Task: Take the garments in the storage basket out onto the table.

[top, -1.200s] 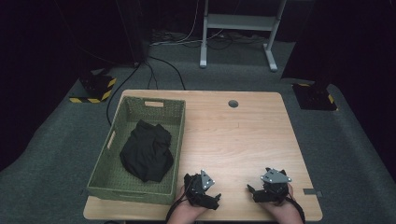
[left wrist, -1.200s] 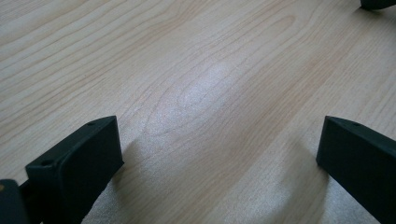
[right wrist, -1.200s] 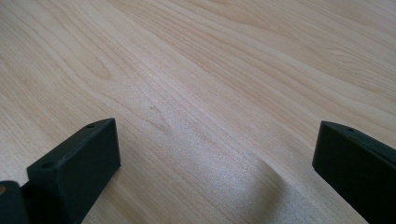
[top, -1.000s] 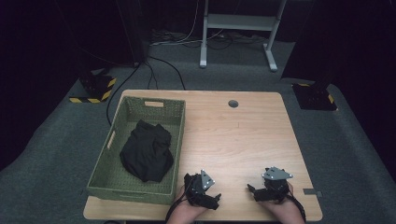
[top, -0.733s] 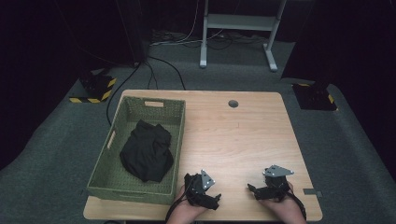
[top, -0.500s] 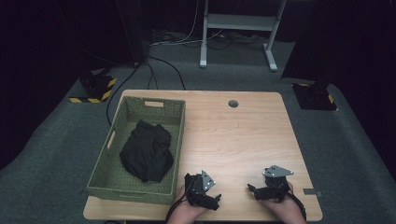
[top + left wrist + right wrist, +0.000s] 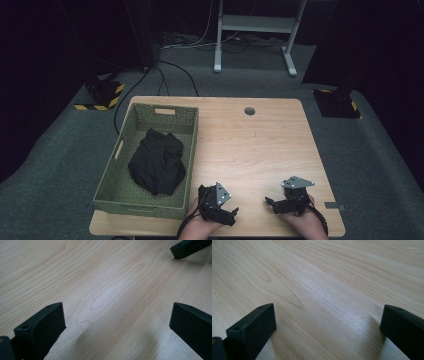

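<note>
My left gripper [image 7: 227, 214] rests low on the wooden table [image 7: 250, 150] near its front edge, held in a hand. It is open, and in the left gripper view [image 7: 117, 315] only bare wood lies between its jaws. My right gripper [image 7: 272, 204] sits a short way to the right, also held in a hand and open, with bare wood between its jaws in the right gripper view [image 7: 328, 315]. A jaw tip of the right gripper [image 7: 190, 247] shows at the top right of the left gripper view.
A green woven basket [image 7: 112, 187] stands on the left part of the table with a crumpled black cloth [image 7: 157, 162] inside. A round cable hole [image 7: 249, 111] is near the far edge. Cables and a desk frame [image 7: 255, 30] lie on the floor beyond.
</note>
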